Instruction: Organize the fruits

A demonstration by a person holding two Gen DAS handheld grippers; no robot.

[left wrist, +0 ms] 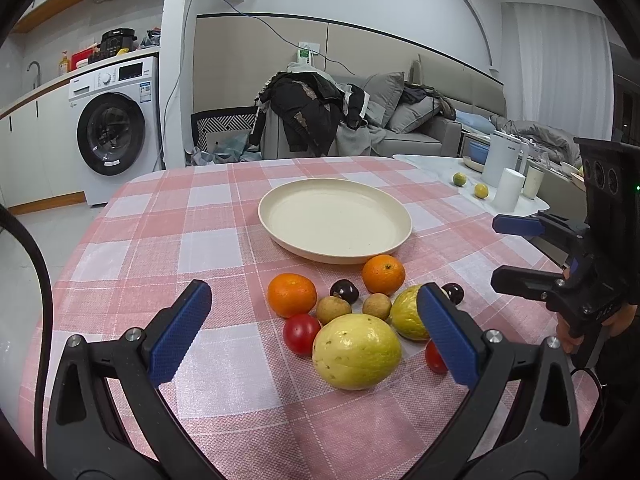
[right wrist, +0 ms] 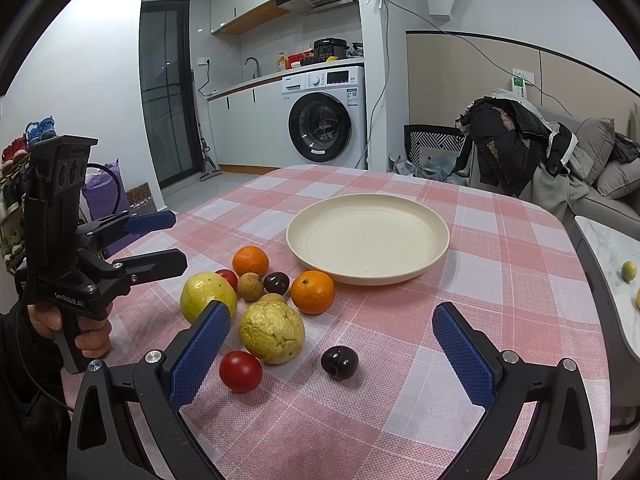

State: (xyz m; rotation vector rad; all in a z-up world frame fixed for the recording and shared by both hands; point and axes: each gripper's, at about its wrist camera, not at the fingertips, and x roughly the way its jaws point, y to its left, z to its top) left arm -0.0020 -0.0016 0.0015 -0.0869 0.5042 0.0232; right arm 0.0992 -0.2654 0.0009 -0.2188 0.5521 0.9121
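A cream plate (left wrist: pixel 336 220) (right wrist: pixel 368 238) sits empty on the pink checked tablecloth. In front of it lie two oranges (left wrist: pixel 292 294) (right wrist: pixel 313 291), two yellow-green round fruits (left wrist: pixel 356 352) (right wrist: pixel 273 336), two red tomatoes (left wrist: pixel 301 333) (right wrist: pixel 240 370), two dark plums (left wrist: pixel 345 291) (right wrist: pixel 340 362) and two brown longans (left wrist: pixel 333 310) (right wrist: pixel 251 286). My left gripper (left wrist: pixel 313 292) (right wrist: pixel 178 240) hovers open over the near side of the cluster, holding nothing. My right gripper (right wrist: pixel 331 310) (left wrist: pixel 496 250) is open and empty too, just right of the fruit.
A hand (right wrist: pixel 92 336) grips the left tool's handle. A marble side table (left wrist: pixel 436 168) to the right carries a kettle, cups and two small yellow-green fruits (left wrist: pixel 481 191). Beyond the table stand a washing machine (left wrist: pixel 112 132) and a sofa piled with clothes (left wrist: pixel 316 112).
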